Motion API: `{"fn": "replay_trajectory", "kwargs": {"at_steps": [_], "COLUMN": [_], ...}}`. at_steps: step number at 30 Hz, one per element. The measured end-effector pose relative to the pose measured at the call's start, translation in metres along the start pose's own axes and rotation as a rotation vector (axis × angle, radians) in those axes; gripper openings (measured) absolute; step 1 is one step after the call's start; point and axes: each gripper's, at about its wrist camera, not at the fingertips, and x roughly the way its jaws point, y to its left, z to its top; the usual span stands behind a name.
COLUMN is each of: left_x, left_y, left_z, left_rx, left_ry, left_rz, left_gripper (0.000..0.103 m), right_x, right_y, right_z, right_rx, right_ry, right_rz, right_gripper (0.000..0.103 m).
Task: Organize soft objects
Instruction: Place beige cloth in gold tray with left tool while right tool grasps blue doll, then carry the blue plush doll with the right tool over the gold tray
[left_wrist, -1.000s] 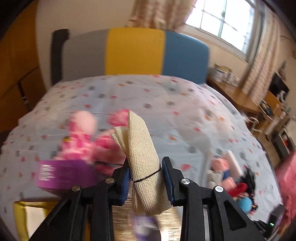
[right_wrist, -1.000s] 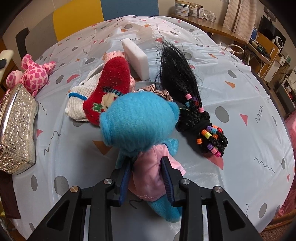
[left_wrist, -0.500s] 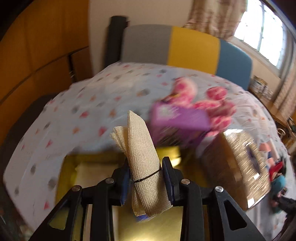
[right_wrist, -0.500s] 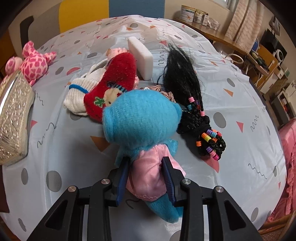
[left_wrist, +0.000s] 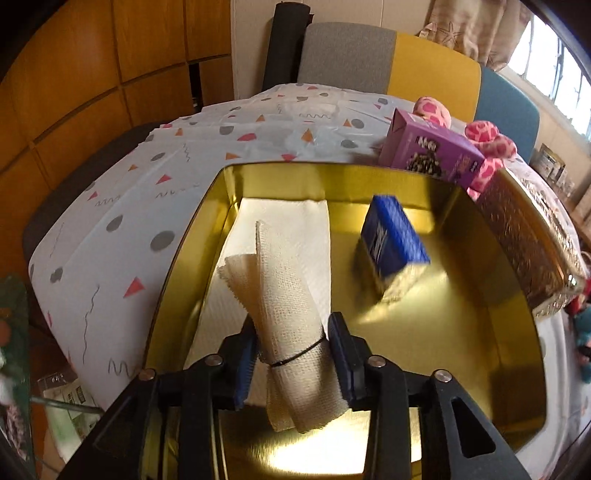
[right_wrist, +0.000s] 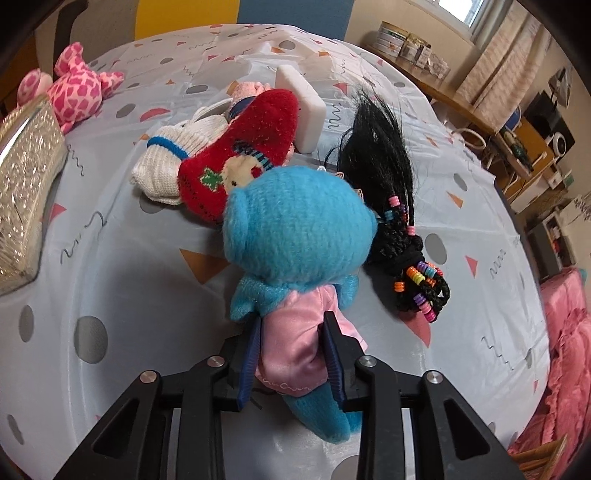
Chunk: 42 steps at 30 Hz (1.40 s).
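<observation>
A rolled beige cloth (left_wrist: 284, 295) tied with a black band stands between the pads of my left gripper (left_wrist: 292, 322). The jaws are opening, but the pads still touch the roll, which hangs over a white napkin (left_wrist: 288, 218) inside the open gold tin (left_wrist: 192, 236). My right gripper (right_wrist: 292, 321) is closing on the pink dress of a blue plush doll (right_wrist: 295, 229) lying on the patterned tablecloth. Beyond the doll lie a red sock (right_wrist: 251, 140), a white knitted sock (right_wrist: 173, 155), a black braided hairpiece (right_wrist: 384, 166) with coloured beads and a white sponge block (right_wrist: 301, 92).
A blue box (left_wrist: 391, 240) stands tilted in the tin. A purple box (left_wrist: 432, 155) and a pink spotted plush (left_wrist: 487, 136) sit behind the tin. An embossed metal lid (left_wrist: 532, 240) leans at its right side. A chair stands behind the table.
My left gripper has swung left and down with the cloth roll, from over the table to over the gold tin. The right gripper stays on the blue doll and has rolled slightly.
</observation>
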Motion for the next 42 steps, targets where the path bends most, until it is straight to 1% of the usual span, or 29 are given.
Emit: {"fn": "replay_trajectory", "kwargs": {"at_steps": [3,4,5,6,7,8,12,14,17,21,26,30,38,42], "left_x": [-0.005,-0.009,-0.012,-0.017,-0.022,-0.027,-0.054,-0.065,-0.081,-0.097,-0.113,-0.121,-0.131,-0.134], "left_y": [-0.003,-0.003,-0.003,-0.004,-0.004,-0.003,-0.003,-0.002,0.001,0.003,0.009,0.019,0.038,0.048], "left_z": [-0.009,-0.010,-0.011,-0.011,-0.011,-0.010,-0.004,0.000,0.004,0.006,0.006,0.006,0.004,0.003], "left_rx": [0.002,-0.001,-0.002,-0.003,-0.006,-0.008,-0.001,-0.004,-0.021,-0.022,-0.030,-0.054,-0.092,-0.109], "left_ry": [-0.016,-0.027,-0.037,-0.053,-0.065,-0.080,-0.165,-0.197,-0.241,-0.290,-0.340,-0.358,-0.371,-0.370], "left_rz": [0.014,0.017,0.021,0.023,0.021,0.023,0.049,0.054,0.068,0.103,0.129,0.146,0.187,0.206], "left_gripper": [0.046,0.052,0.056,0.056,0.059,0.064,0.071,0.079,0.080,0.082,0.084,0.086,0.086,0.086], "right_x": [-0.001,-0.002,-0.002,-0.003,-0.006,-0.007,-0.019,-0.025,-0.036,-0.063,-0.093,-0.102,-0.103,-0.107], "right_y": [0.001,0.001,0.000,0.000,-0.001,-0.002,-0.005,-0.004,-0.003,0.008,0.029,0.048,0.077,0.101], "right_z": [-0.001,-0.001,0.000,0.000,0.000,0.000,0.000,-0.001,-0.004,-0.005,0.011,0.035,0.095,0.122], "right_rx": [-0.007,-0.006,-0.002,0.003,0.011,0.016,0.063,0.083,0.112,0.110,0.081,0.051,0.048,0.046], "right_ry": [-0.006,-0.009,-0.010,-0.013,-0.020,-0.025,-0.039,-0.047,-0.058,-0.105,-0.171,-0.201,-0.237,-0.251], "right_rz": [-0.013,-0.014,-0.013,-0.008,0.006,0.020,0.119,0.166,0.226,0.294,0.353,0.361,0.344,0.366], "right_gripper": [0.028,0.027,0.026,0.025,0.024,0.023,0.021,0.020,0.020,0.020,0.020,0.020,0.020,0.020]}}
